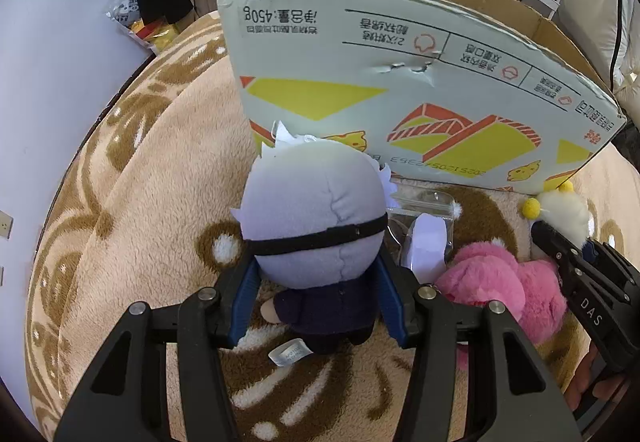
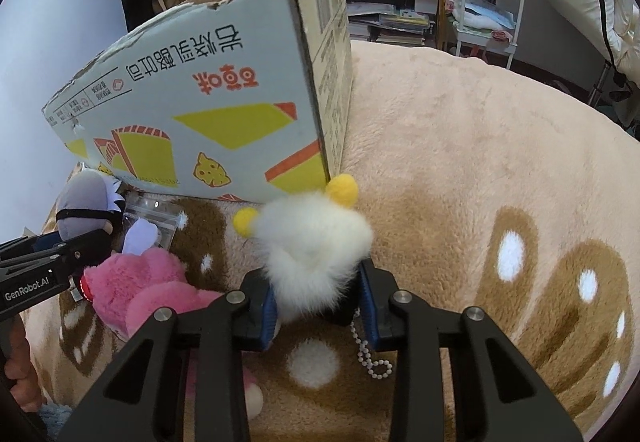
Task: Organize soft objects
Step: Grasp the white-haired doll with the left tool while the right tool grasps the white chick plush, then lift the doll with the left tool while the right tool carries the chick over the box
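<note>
A grey-haired plush doll (image 1: 316, 226) with a black band round its head and a dark body stands between my left gripper's (image 1: 318, 306) blue pads, which are shut on its body. My right gripper (image 2: 320, 306) is shut on a white fluffy toy (image 2: 316, 246) with yellow pompoms and a bead chain (image 2: 370, 358). A pink plush (image 1: 500, 282) lies on the blanket between the two grippers. Behind them stands an open cardboard box (image 1: 400, 82), its printed side facing me. In the right wrist view the doll (image 2: 84, 202) and the pink plush (image 2: 140, 282) sit at the left.
Everything rests on a tan fleece blanket (image 2: 460, 162) with brown patterns. A clear zip bag (image 1: 424, 218) with a pale item lies by the box. A white wall (image 1: 60, 82) is at the left; shelves and a white cart (image 2: 488, 2) stand behind.
</note>
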The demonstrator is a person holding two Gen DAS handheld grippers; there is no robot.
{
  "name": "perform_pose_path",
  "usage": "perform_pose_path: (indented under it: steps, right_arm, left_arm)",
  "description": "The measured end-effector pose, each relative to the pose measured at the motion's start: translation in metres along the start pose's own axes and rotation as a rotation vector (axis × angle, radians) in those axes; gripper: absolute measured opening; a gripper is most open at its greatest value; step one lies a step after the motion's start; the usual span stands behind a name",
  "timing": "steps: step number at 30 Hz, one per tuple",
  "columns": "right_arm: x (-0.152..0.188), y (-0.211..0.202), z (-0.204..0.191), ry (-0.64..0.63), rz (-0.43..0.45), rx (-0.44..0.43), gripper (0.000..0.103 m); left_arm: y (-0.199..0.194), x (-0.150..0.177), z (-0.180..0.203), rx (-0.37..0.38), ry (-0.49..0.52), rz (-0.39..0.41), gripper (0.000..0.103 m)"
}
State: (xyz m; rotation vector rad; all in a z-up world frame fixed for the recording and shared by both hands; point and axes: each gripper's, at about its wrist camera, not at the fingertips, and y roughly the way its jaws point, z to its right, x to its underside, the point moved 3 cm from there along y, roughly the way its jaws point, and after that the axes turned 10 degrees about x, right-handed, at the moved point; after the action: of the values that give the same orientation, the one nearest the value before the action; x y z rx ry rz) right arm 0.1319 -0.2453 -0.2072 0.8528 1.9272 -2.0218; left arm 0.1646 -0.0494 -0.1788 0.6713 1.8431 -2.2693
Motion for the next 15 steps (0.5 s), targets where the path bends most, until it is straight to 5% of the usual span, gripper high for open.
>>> perform_pose_path:
  steps: [15]
  right_arm:
    - [0.0,-0.012,-0.001,-0.001,0.031,-0.004,0.035]
  left_arm:
    - [-0.011,0.003,0.001,-0.011,-0.007,0.028,0.053]
